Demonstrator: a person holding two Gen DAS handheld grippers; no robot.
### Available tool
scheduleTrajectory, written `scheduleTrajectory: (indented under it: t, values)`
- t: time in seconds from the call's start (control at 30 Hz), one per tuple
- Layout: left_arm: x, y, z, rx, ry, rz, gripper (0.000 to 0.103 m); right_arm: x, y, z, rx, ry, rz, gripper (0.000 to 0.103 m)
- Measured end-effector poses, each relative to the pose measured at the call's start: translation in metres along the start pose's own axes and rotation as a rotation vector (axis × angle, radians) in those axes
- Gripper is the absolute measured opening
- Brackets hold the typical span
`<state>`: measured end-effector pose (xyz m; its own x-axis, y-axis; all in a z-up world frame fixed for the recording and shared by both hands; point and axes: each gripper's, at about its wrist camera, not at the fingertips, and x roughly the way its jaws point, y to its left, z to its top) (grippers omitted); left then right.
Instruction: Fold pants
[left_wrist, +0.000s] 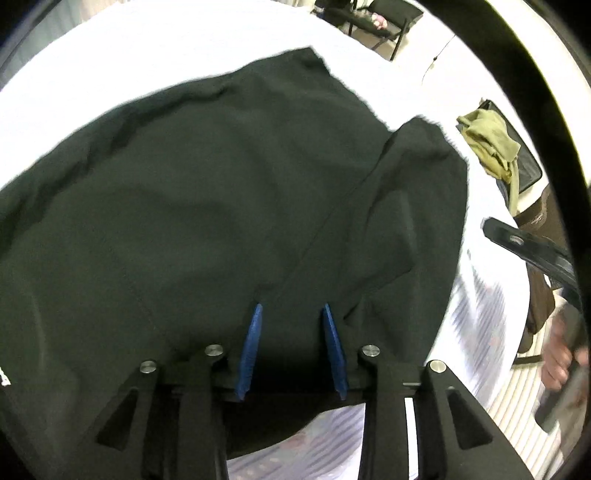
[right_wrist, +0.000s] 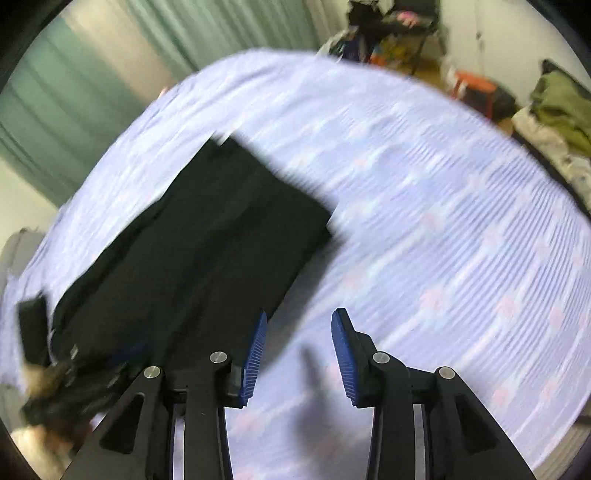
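1. The black pants (left_wrist: 207, 206) are lying spread flat on the bed (right_wrist: 443, 221), whose sheet is pale lilac and striped; in the right wrist view they form a long dark band running from the near left edge of the bed up toward its far middle, ending in a squared-off end.
2. The left tongs (left_wrist: 291, 310) are hanging directly over the cloth near its near edge, blue pads parted, nothing pinched between them; the fabric is lying below the tips rather than in them.
3. The right tongs (right_wrist: 299, 317) are standing apart too, empty, over bare sheet just beside the long right-hand edge of the pants; the cloth is lying to their left.
4. The long axis of the pants is running away from both tongs, so a lengthwise fold would likely mean carrying one end along that line.
5. The left tongs are the nearer pair, already above the cloth; the right ones would need to shift left to reach an edge.
6. The right wrist view is blurred, so fine creases there cannot be told.
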<state>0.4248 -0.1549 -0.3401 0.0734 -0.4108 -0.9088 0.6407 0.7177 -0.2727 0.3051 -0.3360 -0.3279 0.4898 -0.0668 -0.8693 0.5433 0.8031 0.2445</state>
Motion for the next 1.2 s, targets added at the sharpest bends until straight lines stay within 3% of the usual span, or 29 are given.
scheduleTrajectory:
  t: [0.13, 0.3, 0.4, 0.47, 0.57, 0.6, 0.63, 0.67, 0.7, 0.73, 0.77, 0.97, 1.1, 1.2]
  values:
    - [-0.018, -0.029, 0.018, 0.087, -0.085, -0.023, 0.047, 0.015, -0.009, 0.001, 0.029, 0.006, -0.034, 0.038]
    - [-0.017, -0.099, 0.030, 0.326, -0.172, -0.054, 0.049, -0.013, -0.019, -0.010, 0.031, -0.045, -0.117, 0.038]
    - [0.006, -0.136, 0.029, 0.452, -0.177, -0.012, 0.049, -0.024, -0.038, -0.015, 0.038, -0.029, -0.130, 0.038]
    - [0.019, -0.146, 0.031, 0.479, -0.176, 0.003, 0.049, -0.022, -0.062, -0.014, 0.034, -0.023, -0.136, 0.038]
    - [0.039, -0.157, 0.035, 0.516, -0.183, 0.088, 0.049, -0.028, -0.080, -0.020, 0.035, -0.021, -0.145, 0.038]
    - [0.046, -0.158, 0.038, 0.522, -0.178, 0.116, 0.048, -0.029, -0.084, -0.022, 0.043, -0.024, -0.143, 0.038]
    - [0.050, -0.159, 0.039, 0.521, -0.171, 0.131, 0.039, -0.029, -0.086, -0.023, 0.053, -0.025, -0.136, 0.038]
    - [0.053, -0.158, 0.043, 0.512, -0.159, 0.138, 0.016, -0.029, -0.088, -0.024, 0.065, -0.026, -0.126, 0.038]
    - [0.051, -0.152, 0.049, 0.486, -0.146, 0.115, 0.006, -0.028, -0.088, -0.024, 0.080, -0.029, -0.104, 0.038]
    - [0.042, -0.143, 0.053, 0.454, -0.155, 0.091, 0.003, -0.027, -0.088, -0.023, 0.084, -0.031, -0.088, 0.038]
    - [0.042, -0.150, 0.058, 0.430, -0.175, 0.086, 0.003, -0.027, -0.086, -0.022, 0.087, -0.037, -0.069, 0.038]
    - [-0.016, -0.096, 0.080, 0.286, -0.315, 0.119, 0.003, -0.005, -0.055, 0.001, 0.053, -0.082, 0.073, 0.038]
    - [-0.029, -0.072, 0.085, 0.245, -0.325, 0.093, 0.003, 0.019, -0.034, 0.021, 0.065, -0.062, 0.181, 0.038]
    - [-0.027, -0.064, 0.084, 0.250, -0.317, 0.098, 0.003, 0.038, -0.026, 0.032, 0.095, -0.035, 0.162, 0.044]
